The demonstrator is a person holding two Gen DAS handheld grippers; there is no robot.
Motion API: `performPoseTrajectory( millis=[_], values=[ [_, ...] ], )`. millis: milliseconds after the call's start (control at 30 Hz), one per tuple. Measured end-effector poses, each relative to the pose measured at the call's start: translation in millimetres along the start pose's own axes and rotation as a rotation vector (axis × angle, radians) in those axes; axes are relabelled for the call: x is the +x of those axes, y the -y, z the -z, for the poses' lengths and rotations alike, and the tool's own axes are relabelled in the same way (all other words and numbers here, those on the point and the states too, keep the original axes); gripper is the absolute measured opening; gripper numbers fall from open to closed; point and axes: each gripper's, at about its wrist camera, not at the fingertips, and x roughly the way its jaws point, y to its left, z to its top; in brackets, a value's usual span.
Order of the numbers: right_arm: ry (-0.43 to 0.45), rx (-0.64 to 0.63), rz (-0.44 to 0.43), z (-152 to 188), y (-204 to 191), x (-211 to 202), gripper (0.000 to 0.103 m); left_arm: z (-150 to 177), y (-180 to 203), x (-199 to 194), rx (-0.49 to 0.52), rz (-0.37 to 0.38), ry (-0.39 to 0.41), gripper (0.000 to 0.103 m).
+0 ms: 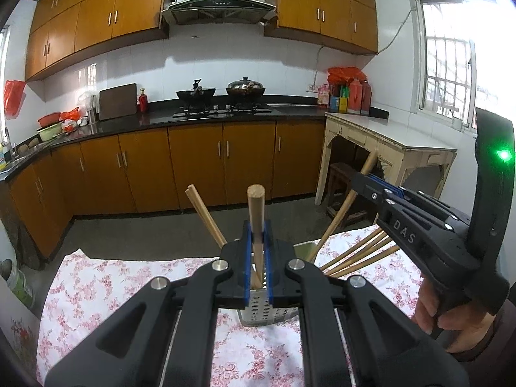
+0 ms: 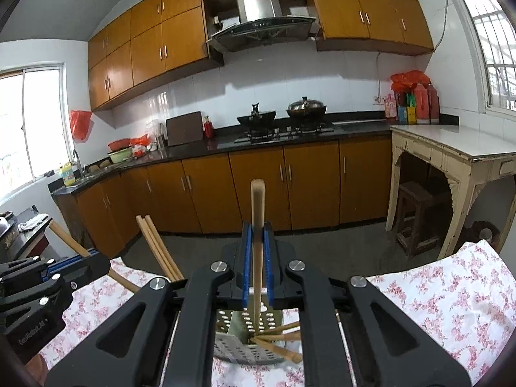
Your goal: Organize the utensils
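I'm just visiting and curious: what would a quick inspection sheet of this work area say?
Surface: table under a floral cloth.
Job's things: perforated metal holder with wooden chopsticks leaning in it.
Clutter: nothing seen on the cloth.
Grippers: left gripper shut on a round wooden stick; right gripper shut on a flat wooden utensil.
Cables: a wall cable near the window.
Surroundings: kitchen cabinets, stove with woks, white side table.

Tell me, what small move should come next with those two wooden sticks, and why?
Probably opening both grippers. The left gripper pinches a round wooden stick and the right gripper a flat wooden stick; both sticks already reach down into the perforated metal utensil holder on the floral tablecloth.
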Motion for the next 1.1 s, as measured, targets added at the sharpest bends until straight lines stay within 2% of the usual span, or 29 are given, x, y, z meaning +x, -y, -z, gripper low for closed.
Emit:
performPoseTrajectory(
  millis=[33,67,100,133,500,867,1100],
  values=[
    [0.002,0.001,0.003,0,1,-2,0.026,0,-1,-1,-0.005,0.001,0.003,0.016],
    [0.009,0.005,0.007,0,2,-4,0.045,0,-3,-3,-0.012,-0.001,0.008,0.029],
    [0.025,0.014,0.010,0,3,-8,0.050,0,-5,-5,-0.023,-0.004,0.018,0.041],
    [0.037,0.019,0.009,-2,4,-12,0.052,-2,-4,-8,-0.030,-0.004,0.027,0.044],
    [0.083,-0.003,0.011,-11,-2,-40,0.054,-2,-11,-39,-0.056,-0.031,0.085,0.063],
    [0.109,0.000,0.039,-7,2,-82,0.056,12,-27,-82,-0.073,-0.112,0.116,0.069],
    [0.144,0.023,0.039,2,6,-126,0.060,24,-21,-117,-0.081,-0.112,0.140,0.076]
  ],
)
